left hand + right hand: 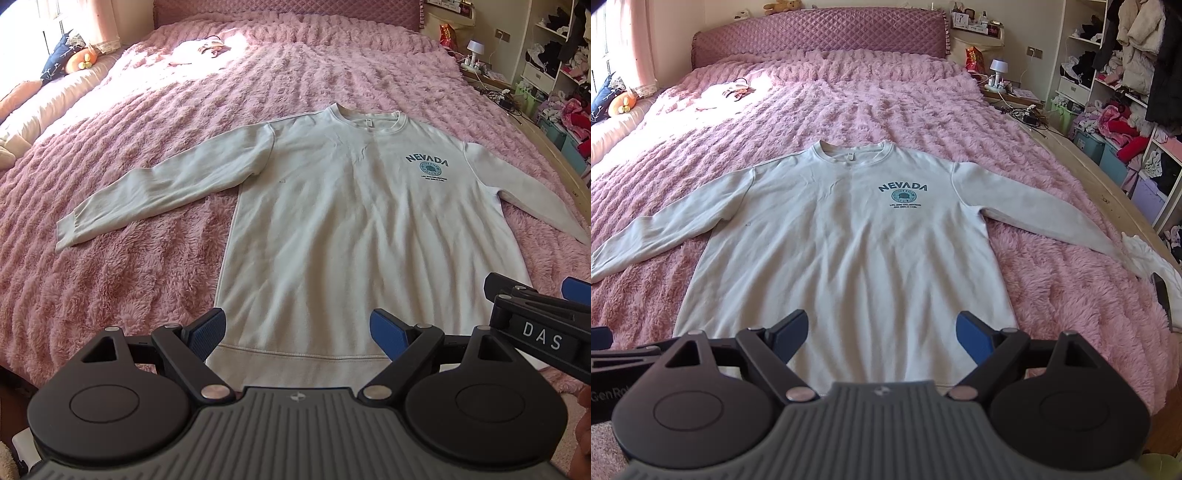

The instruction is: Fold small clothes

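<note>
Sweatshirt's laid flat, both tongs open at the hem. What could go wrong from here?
1. The sweatshirt lies on a fluffy pink blanket; the left tongs or right tongs may pinch pile along with the hem.
2. The right sleeve cuff reaches a white cloth at the bed edge; folding that sleeve might drag it.

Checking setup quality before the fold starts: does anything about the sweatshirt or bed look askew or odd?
Little stands out. The sweatshirt lies flat, face up, sleeves spread. Its right-side cuff ends against a crumpled white cloth at the bed edge. Both grippers are open.
</note>
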{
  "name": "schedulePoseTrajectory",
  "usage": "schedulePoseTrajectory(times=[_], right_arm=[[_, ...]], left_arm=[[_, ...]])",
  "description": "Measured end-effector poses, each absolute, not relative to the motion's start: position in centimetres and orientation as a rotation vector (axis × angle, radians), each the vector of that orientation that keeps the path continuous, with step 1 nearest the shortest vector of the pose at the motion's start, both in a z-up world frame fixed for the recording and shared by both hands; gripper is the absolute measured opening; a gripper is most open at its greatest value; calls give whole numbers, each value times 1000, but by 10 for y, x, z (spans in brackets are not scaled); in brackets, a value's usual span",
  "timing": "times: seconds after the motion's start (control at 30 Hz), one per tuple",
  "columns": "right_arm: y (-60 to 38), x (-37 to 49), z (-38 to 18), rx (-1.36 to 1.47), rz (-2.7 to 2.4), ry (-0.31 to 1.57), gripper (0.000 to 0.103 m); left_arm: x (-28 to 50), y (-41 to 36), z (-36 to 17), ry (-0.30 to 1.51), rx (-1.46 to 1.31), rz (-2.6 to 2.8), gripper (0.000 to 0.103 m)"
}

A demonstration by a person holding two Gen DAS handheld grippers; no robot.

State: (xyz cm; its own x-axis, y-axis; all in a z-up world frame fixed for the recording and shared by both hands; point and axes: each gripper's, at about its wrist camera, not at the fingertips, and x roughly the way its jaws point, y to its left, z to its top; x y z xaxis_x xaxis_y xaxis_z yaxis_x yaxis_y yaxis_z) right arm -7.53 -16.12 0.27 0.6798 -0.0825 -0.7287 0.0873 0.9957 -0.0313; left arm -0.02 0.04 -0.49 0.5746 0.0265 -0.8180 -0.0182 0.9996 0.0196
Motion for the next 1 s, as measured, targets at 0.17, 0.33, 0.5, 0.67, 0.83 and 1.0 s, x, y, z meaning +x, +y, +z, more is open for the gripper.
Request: schedulePoseTrajectory(times=[0.17, 0.33, 0.5, 0.67, 0.83, 1.0], right_arm=[[-161, -76, 3, 7, -94, 817, 83], [-161, -76, 3, 7, -94, 817, 83], [-161, -76, 1, 7, -93, 821, 83], [-161, -76, 0, 9, -92, 823, 83], [-161, -75, 0, 10, -92, 826, 83], [-161, -75, 0, 10, -90, 826, 83]], left_arm=[[0, 0, -5, 959, 8, 26, 103], [-1, -1, -5, 962, 8, 28, 103], [-1, 0, -6, 967, 6, 27, 103], [0, 2, -8, 970, 4, 27, 103], [0, 2, -8, 971, 4, 28, 103], [0, 3, -10, 974, 2, 29, 103]])
